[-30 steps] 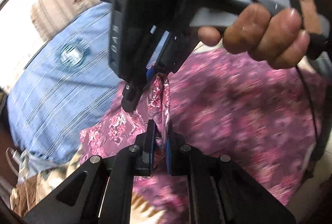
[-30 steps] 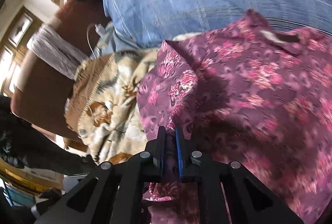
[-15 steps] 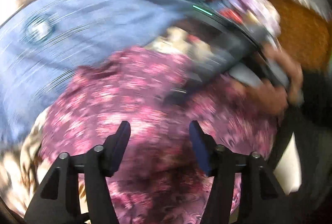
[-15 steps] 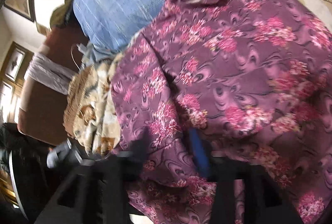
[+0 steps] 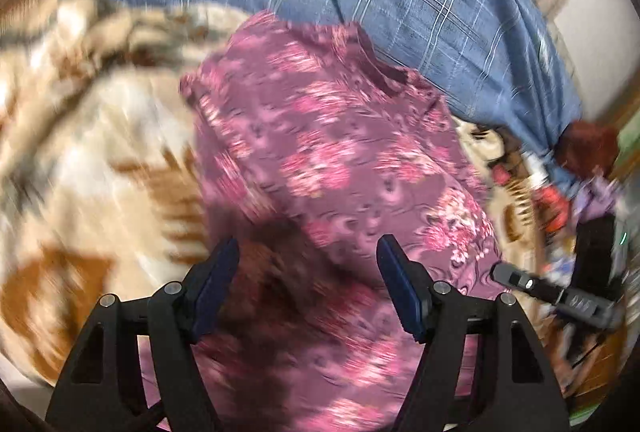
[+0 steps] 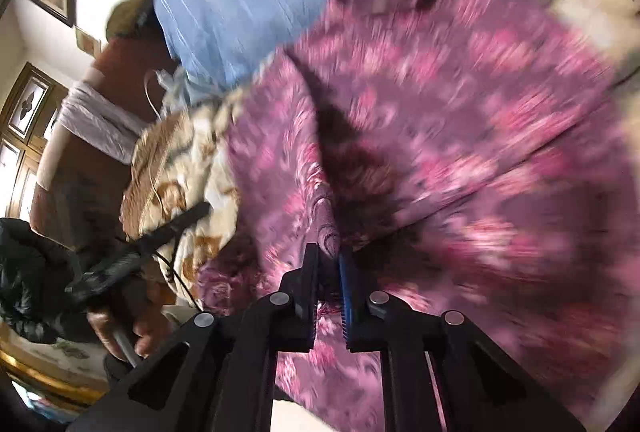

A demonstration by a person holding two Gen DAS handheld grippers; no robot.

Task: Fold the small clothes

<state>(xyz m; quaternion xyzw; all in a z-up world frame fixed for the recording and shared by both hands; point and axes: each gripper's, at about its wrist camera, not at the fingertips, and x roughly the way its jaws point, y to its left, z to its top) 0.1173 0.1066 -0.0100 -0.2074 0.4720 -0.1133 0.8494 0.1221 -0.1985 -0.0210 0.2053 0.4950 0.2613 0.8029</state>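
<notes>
Garment pinched on one side, free on the other

Maroon floral-print cloth garment (image 5: 328, 152) lies spread over a beige and brown patterned blanket (image 5: 100, 160), its far edge just beside a blue striped pillow (image 5: 360, 0). Both views are smeared by motion blur, so fine folds are hard to read.

Left gripper (image 5: 308, 272) hangs over the near part of the garment with its jaws released and opening wider; the cloth shows in the gap between the blue pads but lies below them, and neither pad presses on it. At the right edge of this view the dark body of the other tool shows beside the garment's edge.

Right gripper (image 6: 329, 272) has its jaws clenched on a raised ridge of the same maroon fabric, which rises up and away from the pads as a narrow fold. In that view a hand (image 6: 132, 328) grips a tool handle at lower left, near the blanket's edge.
</notes>
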